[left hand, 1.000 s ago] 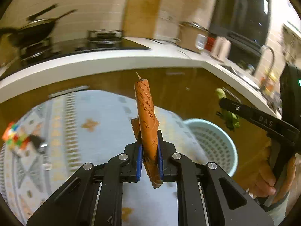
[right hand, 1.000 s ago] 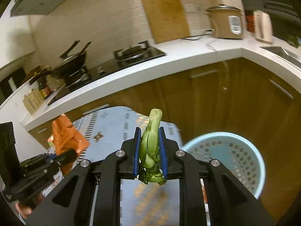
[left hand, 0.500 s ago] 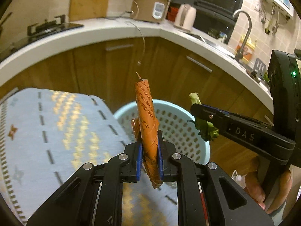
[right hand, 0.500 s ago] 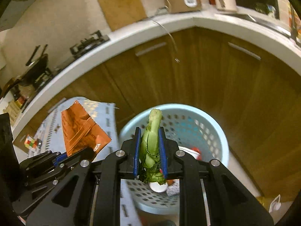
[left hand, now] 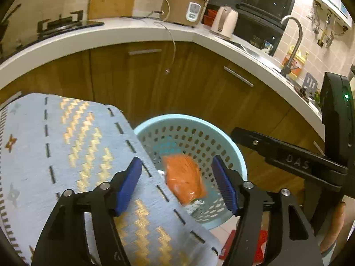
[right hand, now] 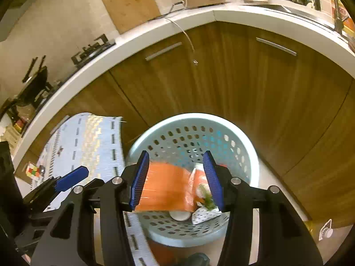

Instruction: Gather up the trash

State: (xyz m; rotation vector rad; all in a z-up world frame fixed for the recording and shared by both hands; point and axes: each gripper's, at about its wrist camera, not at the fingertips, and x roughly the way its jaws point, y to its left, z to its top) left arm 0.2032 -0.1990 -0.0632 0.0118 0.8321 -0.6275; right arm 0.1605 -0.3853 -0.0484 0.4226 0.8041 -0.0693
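A light blue perforated basket (left hand: 235, 153) (right hand: 248, 153) stands on the floor by the wooden cabinets. An orange wrapper (left hand: 185, 178) (right hand: 166, 188), blurred, is inside the basket's mouth. A green vegetable scrap (right hand: 207, 198) lies in the basket among white litter. My left gripper (left hand: 179, 181) is open and empty above the basket's left rim. My right gripper (right hand: 176, 177) is open and empty above the basket; it also shows in the left wrist view (left hand: 288, 157) at the right.
A table with a blue patterned cloth (left hand: 66, 146) (right hand: 88, 141) sits left of the basket. A Rubik's cube (right hand: 33, 170) lies on it. Wooden cabinets (right hand: 244, 77) and a white counter curve behind. Red litter (left hand: 259, 246) lies on the floor.
Both grippers have opened above the basket. The orange wrapper has left my left gripper and the green vegetable scrap has left my right gripper; both are now in the basket.
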